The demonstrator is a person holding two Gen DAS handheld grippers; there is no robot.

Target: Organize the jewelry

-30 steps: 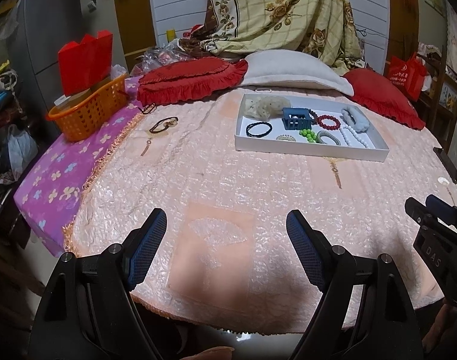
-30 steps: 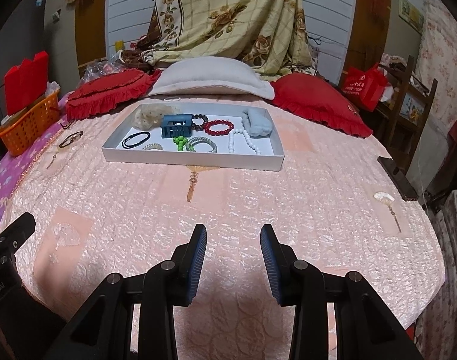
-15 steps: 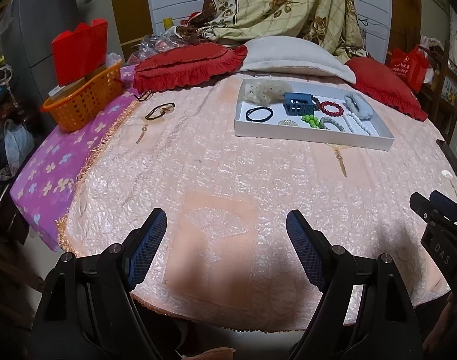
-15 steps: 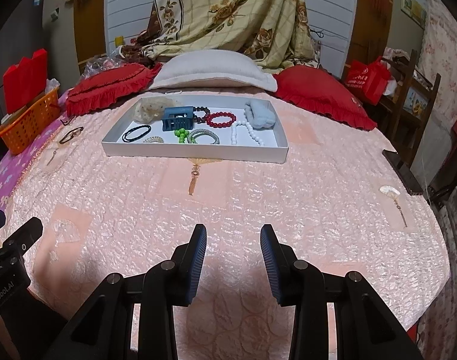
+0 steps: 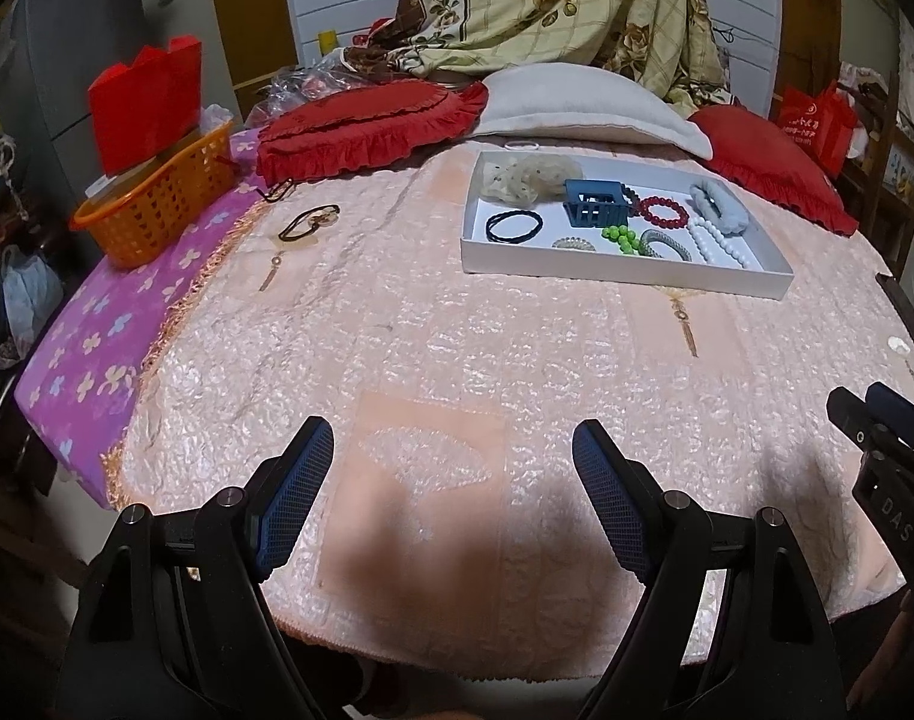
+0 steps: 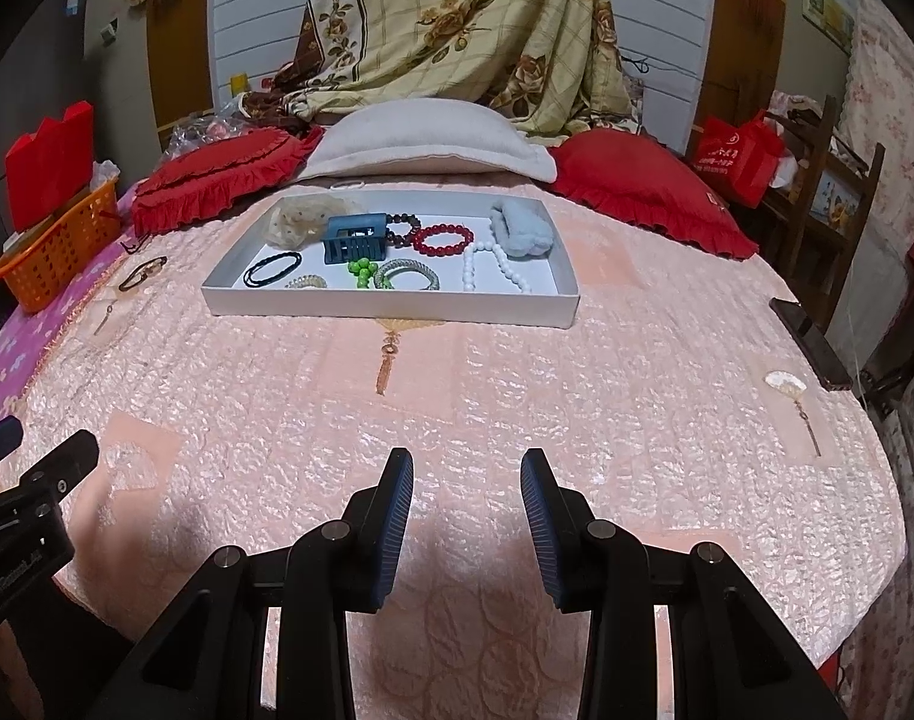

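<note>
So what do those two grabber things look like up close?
Both are black plastic claws with two fingers each. The left gripper and the right gripper have dark blue ridged pads on the insides of the fingers, and small silver bolts at the joints. From the left camera, white letters show on the right gripper's side. No cables or sleeves show.
</note>
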